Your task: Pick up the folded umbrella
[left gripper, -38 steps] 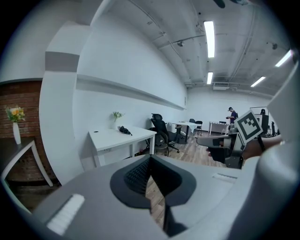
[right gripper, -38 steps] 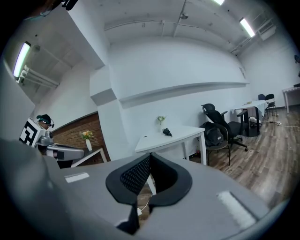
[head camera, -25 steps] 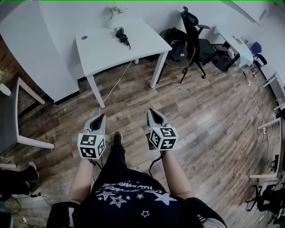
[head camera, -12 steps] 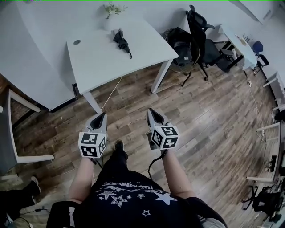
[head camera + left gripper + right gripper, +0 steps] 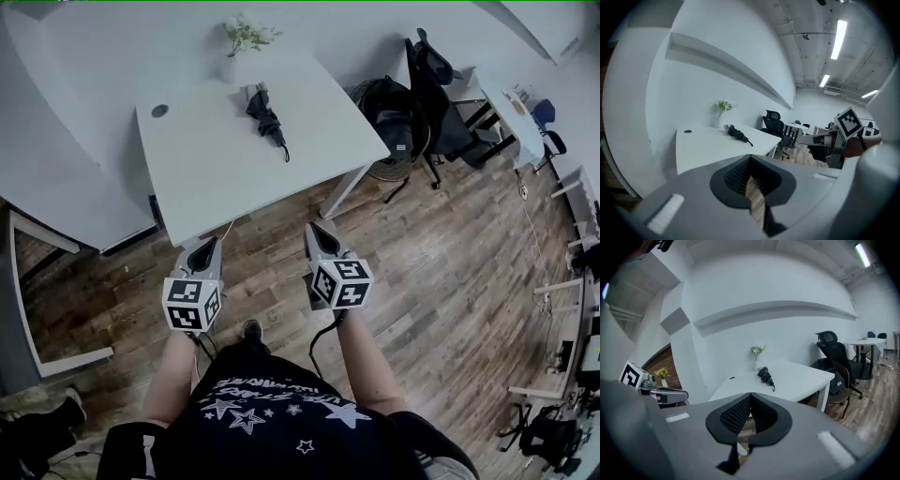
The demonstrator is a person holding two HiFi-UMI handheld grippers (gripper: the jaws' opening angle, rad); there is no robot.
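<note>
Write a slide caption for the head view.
Left tongs and right tongs, shut and empty above the wood-plank floor, short of the white rectangular table bearing the folded black umbrella.

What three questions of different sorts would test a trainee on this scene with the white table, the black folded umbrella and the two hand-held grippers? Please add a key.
1. True or false: the black folded umbrella lies on the white rectangular table.
2. What stands on the table near the umbrella's far end?
A. a white vase with a small green plant
B. a red mug
C. an open laptop
3. Fill the gap: the left gripper and the right gripper, both over the wooden floor short of the table, have their jaws ____ and hold nothing.

Key: 1 true; 2 A; 3 shut.
</note>
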